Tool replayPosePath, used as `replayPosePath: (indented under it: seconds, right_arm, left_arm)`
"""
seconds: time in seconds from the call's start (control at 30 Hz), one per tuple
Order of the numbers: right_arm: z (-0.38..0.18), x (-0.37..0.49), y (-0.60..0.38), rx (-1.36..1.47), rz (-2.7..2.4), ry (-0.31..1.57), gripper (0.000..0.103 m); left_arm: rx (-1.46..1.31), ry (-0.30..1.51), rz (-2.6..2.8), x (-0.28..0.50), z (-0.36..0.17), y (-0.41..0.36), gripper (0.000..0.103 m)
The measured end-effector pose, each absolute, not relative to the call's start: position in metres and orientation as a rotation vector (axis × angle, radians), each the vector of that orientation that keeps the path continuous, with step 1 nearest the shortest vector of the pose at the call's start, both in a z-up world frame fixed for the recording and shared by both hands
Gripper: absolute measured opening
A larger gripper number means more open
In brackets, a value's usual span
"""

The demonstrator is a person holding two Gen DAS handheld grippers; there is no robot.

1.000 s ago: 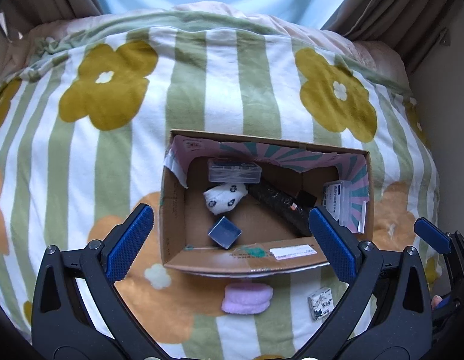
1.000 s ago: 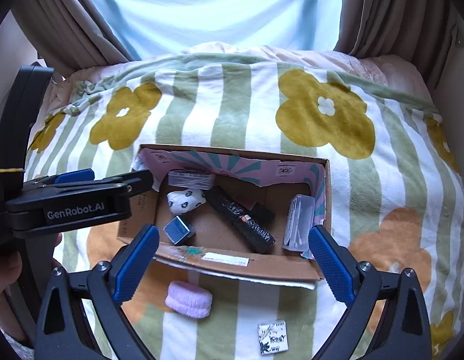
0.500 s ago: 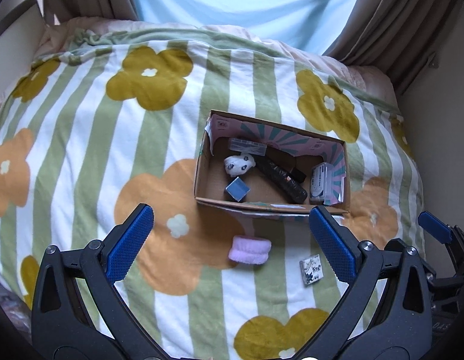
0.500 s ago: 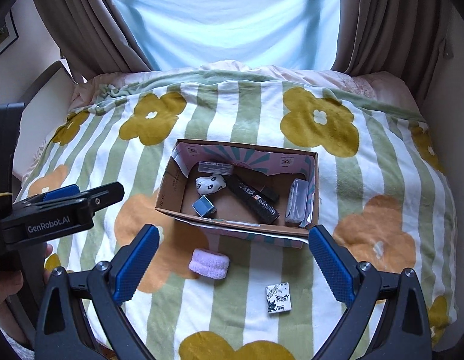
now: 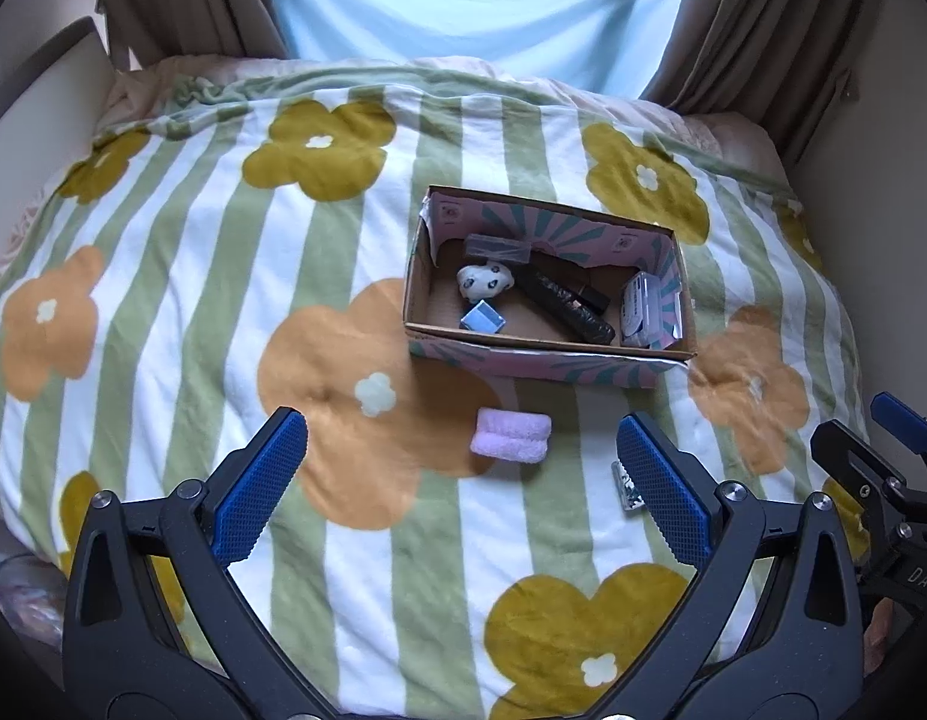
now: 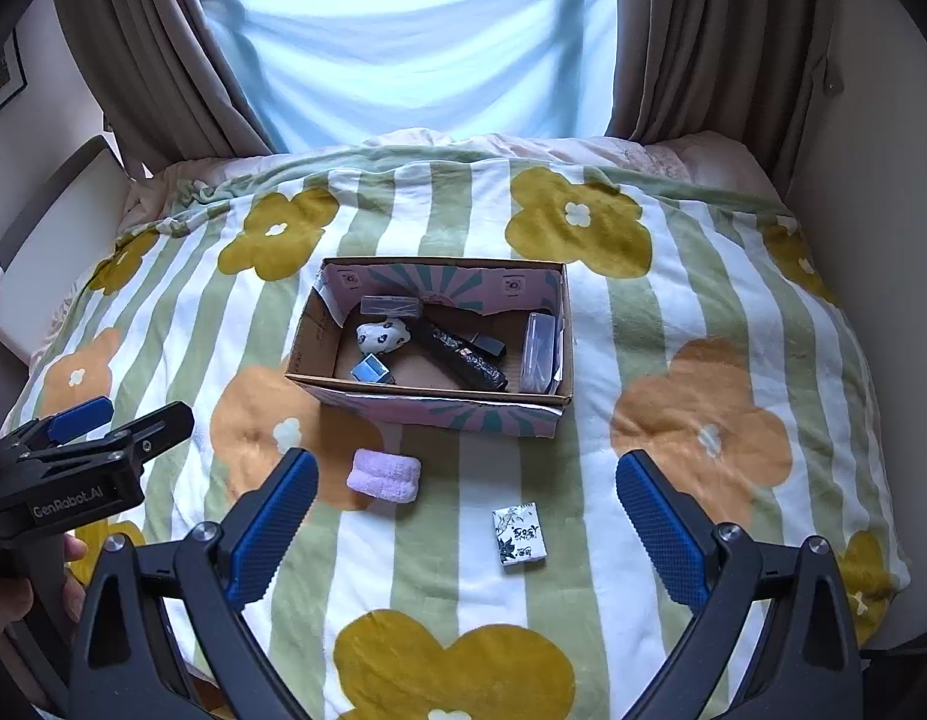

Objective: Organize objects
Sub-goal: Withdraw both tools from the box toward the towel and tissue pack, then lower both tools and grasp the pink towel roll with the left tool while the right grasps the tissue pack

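Note:
An open cardboard box [image 5: 559, 357] [image 6: 427, 408] sits mid-bed holding a panda-print ball [image 5: 484, 281] [image 6: 383, 336], a small blue box [image 5: 482, 320] [image 6: 371, 370], a black tube [image 5: 568, 307] [image 6: 463, 357] and clear plastic cases [image 5: 640, 311] [image 6: 538, 351]. In front of the box on the blanket lie a pink fluffy roll [image 5: 511, 433] [image 6: 384, 476] and a small black-and-white patterned pack [image 6: 519, 534], half hidden by a finger in the left wrist view [image 5: 625, 485]. My left gripper [image 5: 463, 483] and right gripper [image 6: 466, 516] both hover open and empty, well short of these items.
A striped flower-print blanket [image 5: 223, 276] [image 6: 733, 330] covers the bed. Curtains [image 6: 703, 30] and a bright window stand beyond its far end. A wall runs along the right edge, a headboard-like panel [image 6: 49, 228] at the left. A hand [image 6: 7, 591] holds the left gripper.
Both grippers have pulled back and up from the box, so it looks smaller and farther. The pink roll and patterned pack stay on the blanket. Both stay open.

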State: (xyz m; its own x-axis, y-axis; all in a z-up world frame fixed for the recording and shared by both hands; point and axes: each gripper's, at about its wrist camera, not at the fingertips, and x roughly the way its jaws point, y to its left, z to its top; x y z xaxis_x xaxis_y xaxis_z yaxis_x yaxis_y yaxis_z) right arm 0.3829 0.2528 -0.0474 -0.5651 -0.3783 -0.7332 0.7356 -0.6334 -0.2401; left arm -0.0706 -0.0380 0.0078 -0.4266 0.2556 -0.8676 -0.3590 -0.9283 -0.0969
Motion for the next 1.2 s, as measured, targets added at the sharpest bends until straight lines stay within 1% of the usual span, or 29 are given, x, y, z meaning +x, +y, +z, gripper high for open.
replayPosePath:
  seconds: [0.33,0.6,0.8,1.07,1.2]
  right_arm:
    - [-0.051,0.384,0.271,0.855,-2.24,0.707,0.099]
    - [-0.082,0.371,0.289,0.923,-2.313,0.698,0.099]
    - [-0.128,0.353,0.303,0.95,-2.306,0.744,0.099]
    - [-0.198,0.317,0.318,1.064,-2.333,0.737,0.099]
    - [-0.229,0.304,0.321,1.116,-2.33,0.722,0.096]
  left_arm:
    - [-1.428,0.141,2.365,-0.059,-0.001,-0.028,0.103]
    - [-1.438,0.135,2.371,-0.053,-0.032,-0.013,0.103]
    - [-1.438,0.142,2.364,-0.057,-0.076,0.006,0.103]
    - [-1.462,0.184,2.306,-0.066,-0.155,0.038,0.103]
    - [-1.488,0.216,2.281,-0.071,-0.194,0.049,0.103]
